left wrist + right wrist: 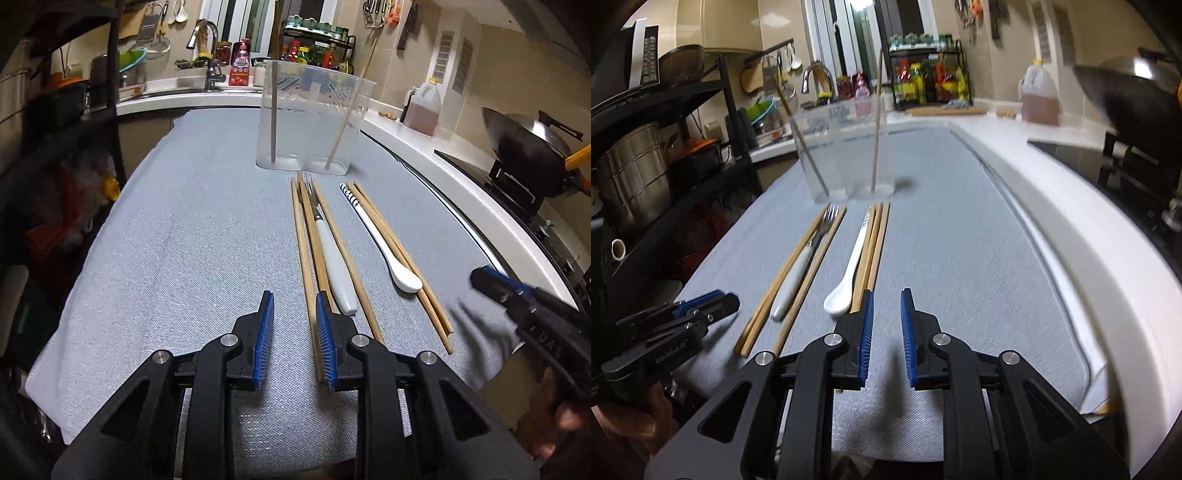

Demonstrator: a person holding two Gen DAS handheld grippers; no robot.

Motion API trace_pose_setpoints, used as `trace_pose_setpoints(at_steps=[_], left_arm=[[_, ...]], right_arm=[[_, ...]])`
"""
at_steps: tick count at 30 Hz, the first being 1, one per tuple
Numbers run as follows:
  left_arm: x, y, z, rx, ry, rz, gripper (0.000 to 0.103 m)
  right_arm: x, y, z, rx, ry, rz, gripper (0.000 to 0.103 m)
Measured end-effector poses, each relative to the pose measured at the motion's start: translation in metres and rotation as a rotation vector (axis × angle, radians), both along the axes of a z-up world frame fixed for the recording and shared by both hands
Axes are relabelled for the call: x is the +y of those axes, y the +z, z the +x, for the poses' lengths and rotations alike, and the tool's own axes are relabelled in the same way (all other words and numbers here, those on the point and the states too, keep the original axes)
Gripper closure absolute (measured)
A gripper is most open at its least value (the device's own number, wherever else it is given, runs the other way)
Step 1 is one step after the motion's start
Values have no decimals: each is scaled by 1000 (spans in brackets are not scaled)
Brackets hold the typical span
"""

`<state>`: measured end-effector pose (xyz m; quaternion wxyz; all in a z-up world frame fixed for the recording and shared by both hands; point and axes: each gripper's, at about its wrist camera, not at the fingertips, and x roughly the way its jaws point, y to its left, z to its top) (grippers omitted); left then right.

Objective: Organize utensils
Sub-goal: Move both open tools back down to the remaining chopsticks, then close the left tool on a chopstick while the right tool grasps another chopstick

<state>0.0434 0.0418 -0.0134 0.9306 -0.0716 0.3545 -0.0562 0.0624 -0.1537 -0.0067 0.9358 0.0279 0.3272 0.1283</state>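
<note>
A clear plastic holder stands on the grey cloth with one chopstick in each of its two compartments. In front of it lie wooden chopsticks around a white-handled fork. To their right lies a white spoon on more chopsticks. My left gripper is open and empty just short of the left chopsticks. My right gripper is open and empty, just right of the near ends of the spoon-side chopsticks; it also shows in the left wrist view.
A white counter runs along the right with a wok on the stove and an oil jug. A sink and tap sit behind. A black shelf rack with pots stands left.
</note>
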Motion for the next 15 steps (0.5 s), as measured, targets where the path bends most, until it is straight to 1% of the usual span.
trace_pose_setpoints(at_steps=[2,4,6,8,11,13,15], left_arm=[[-2,-2,-1,6,-2,-4,79],[-3,-2,-1,9,-6,0,79],[-4,-3,-1,13,-11,-1,79],[-4,-5,-1,19,-13,-2,79],[-5,-8,-1,28,-19,-2,79],[-6,-8,1,33,-21,-3,79],[-6,-10,1,36,-23,-1,79]], right_arm=[[4,-8,3,28,15,16,88],[11,-18,6,58,25,3,88],[14,-23,7,74,34,13,88],[18,-25,6,75,42,7,87],[24,-27,5,68,51,-29,87],[24,-27,5,69,48,-25,87],[22,-27,5,69,40,-33,91]])
